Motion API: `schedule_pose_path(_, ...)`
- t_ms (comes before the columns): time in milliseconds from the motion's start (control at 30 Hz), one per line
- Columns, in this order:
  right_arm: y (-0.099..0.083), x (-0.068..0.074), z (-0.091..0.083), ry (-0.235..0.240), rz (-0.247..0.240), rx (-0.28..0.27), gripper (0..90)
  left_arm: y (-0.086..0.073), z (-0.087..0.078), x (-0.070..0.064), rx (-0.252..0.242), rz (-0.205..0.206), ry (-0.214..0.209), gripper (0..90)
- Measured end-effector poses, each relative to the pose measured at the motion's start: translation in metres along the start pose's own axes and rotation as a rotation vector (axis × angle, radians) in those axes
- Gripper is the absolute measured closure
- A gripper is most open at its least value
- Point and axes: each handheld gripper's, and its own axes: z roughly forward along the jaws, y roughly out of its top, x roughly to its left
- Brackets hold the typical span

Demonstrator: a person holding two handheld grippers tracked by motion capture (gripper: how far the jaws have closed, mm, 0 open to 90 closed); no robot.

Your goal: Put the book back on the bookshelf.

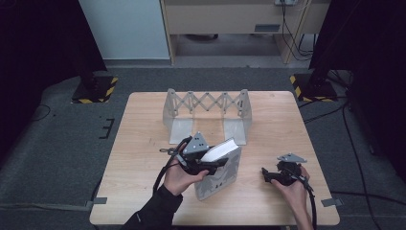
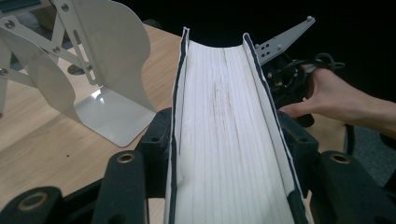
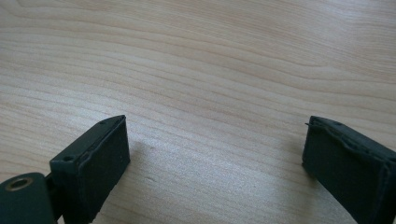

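High view has the left gripper (image 1: 210, 164) clamped on a thick grey-covered book with white pages (image 1: 221, 168), which stands on edge on the light wooden table (image 1: 143, 158), tilted, just at 6 o'clock of the grey metal expanding book rack (image 1: 207, 115). Left gripper view shows the page block (image 2: 224, 135) wedged right between the two black jaws, covers pressed by the pads on both sides. Over at 3 o'clock of the book, well apart from it, the right gripper (image 1: 266, 173) sits low over bare wood with its jaws spread wide, gripping nothing; the right gripper view shows both pads (image 3: 100, 163) with plain tabletop between them.
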Motion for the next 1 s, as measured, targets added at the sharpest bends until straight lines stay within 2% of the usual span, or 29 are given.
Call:
schedule_pose_path(33,0.0000,0.0000,0.0000,0.000,0.000,0.000,7.7,0.0000,0.0000,0.0000,0.000,0.000,0.000,45.4)
schedule_pose_path(100,0.0000,0.0001,0.0000,0.000,0.002,0.001,7.7,-0.0001,0.0016,0.0005,0.016,-0.015,-0.026,42.6)
schedule_pose_path(400,0.0000,-0.0001,0.0000,-0.001,-0.001,0.000,7.7,0.0010,0.0018,0.0001,0.035,-0.011,-0.025,45.5)
schedule_pose_path(467,0.0000,0.0000,0.0000,0.000,0.000,0.000,7.7,0.0013,0.0014,-0.0023,0.034,0.003,0.002,47.2)
schedule_pose_path(633,0.0001,0.0000,0.0001,-0.001,0.000,-0.001,7.7,0.0000,0.0007,-0.0031,0.012,-0.001,0.020,50.3)
schedule_pose_path(767,0.0001,-0.0001,0.0001,-0.001,0.000,0.000,7.7,0.0004,0.0007,-0.0019,0.008,-0.019,0.014,50.9)
schedule_pose_path(933,0.0002,-0.0001,0.0001,0.000,0.001,0.000,7.7,0.0020,-0.0009,0.0030,0.010,-0.064,0.018,51.2)
schedule_pose_path(1000,0.0002,-0.0001,0.0001,0.000,0.000,0.000,7.7,0.0025,-0.0022,0.0035,0.009,-0.067,0.019,51.3)
